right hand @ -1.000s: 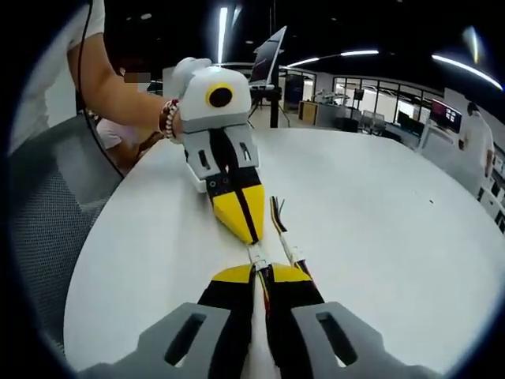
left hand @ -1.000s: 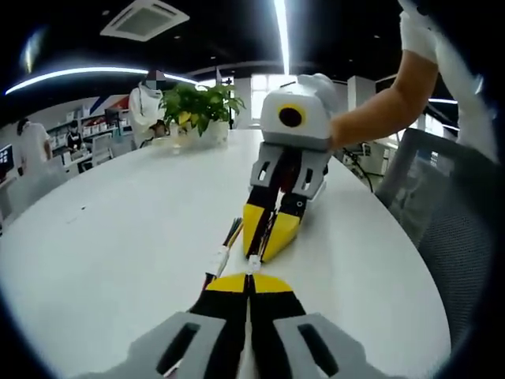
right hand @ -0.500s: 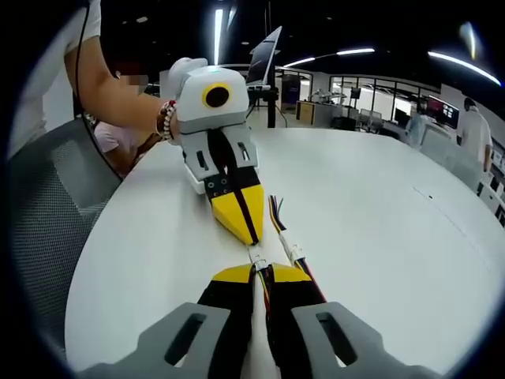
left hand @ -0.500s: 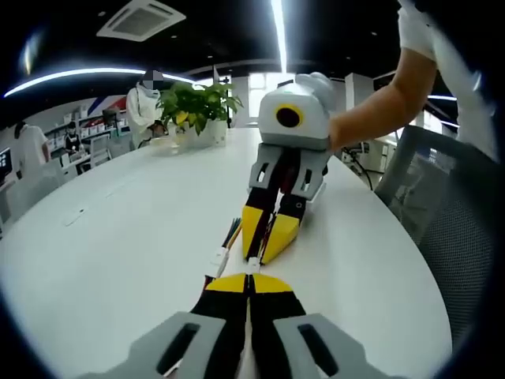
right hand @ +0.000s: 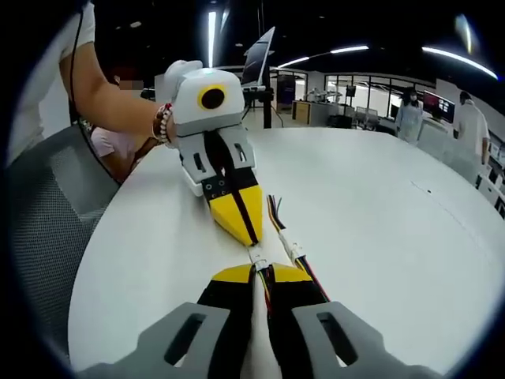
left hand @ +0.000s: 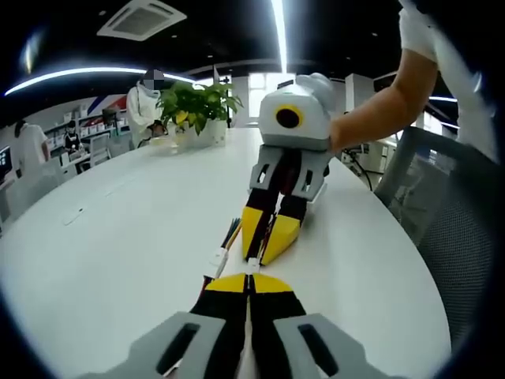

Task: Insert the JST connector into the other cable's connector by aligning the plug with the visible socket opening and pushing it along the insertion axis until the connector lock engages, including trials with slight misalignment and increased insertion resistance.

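With both pairs of jaws pinched on their cables, I see the left gripper (left hand: pixel 250 278) and right gripper (right hand: pixel 261 271) nose to nose over the table (left hand: pixel 118 229). White JST connector (right hand: pixel 258 256) sits between the tips, long axis along both jaw lines. I'd push straight along it.

Open-plan office, dark ceiling. White round counter (left hand: pixel 118 229) takes the lower half of both views. Left gripper view: ceiling vent (left hand: pixel 143 17) upper left, light strip (left hand: pixel 278 31) top centre, potted plant (left hand: pixel 197 106) on the counter's far edge, grey mesh chair (left hand: pixel 450 221) at right. Right gripper view: mesh chair at left, glazed partitions (right hand: pixel 371 87) upper right, people standing far right.
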A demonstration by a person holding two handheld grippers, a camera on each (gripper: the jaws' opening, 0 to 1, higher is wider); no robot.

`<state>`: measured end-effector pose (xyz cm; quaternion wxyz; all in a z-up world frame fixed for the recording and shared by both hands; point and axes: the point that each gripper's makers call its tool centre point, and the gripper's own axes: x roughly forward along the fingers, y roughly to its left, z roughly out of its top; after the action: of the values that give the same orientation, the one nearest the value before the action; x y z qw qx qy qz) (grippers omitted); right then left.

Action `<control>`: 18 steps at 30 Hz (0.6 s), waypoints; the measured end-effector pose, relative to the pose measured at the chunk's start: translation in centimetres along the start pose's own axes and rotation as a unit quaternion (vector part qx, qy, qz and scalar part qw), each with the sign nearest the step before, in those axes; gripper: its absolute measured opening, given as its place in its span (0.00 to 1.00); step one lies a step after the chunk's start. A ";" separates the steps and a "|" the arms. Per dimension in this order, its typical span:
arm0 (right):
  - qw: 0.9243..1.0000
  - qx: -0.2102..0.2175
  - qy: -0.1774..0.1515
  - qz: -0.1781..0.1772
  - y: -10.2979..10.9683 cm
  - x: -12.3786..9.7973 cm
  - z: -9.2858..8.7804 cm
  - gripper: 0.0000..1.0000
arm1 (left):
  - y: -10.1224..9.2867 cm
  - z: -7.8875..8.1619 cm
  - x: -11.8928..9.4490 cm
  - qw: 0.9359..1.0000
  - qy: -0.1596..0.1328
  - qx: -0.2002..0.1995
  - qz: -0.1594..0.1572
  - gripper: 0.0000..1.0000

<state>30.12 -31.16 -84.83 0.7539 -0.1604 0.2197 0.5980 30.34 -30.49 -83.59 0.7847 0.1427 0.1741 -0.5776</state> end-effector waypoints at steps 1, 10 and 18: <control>1.000 0.001 0.001 -0.001 0.0 0.0 0.0 0.05 | 0.0 0.0 0.0 1.000 0.000 -0.001 0.000 0.00; 1.000 0.006 0.001 -0.004 -0.2 -0.3 0.1 0.05 | -0.1 0.0 -0.2 1.000 0.006 0.001 0.001 0.00; 1.000 0.010 -0.009 -0.014 -0.2 -0.9 1.0 0.04 | -0.1 0.5 -0.7 1.000 0.003 -0.002 0.009 0.00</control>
<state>30.26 -31.48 -83.49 0.7655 -0.1506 0.2162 0.5870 30.10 -30.12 -82.81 0.7897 0.1444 0.1768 -0.5694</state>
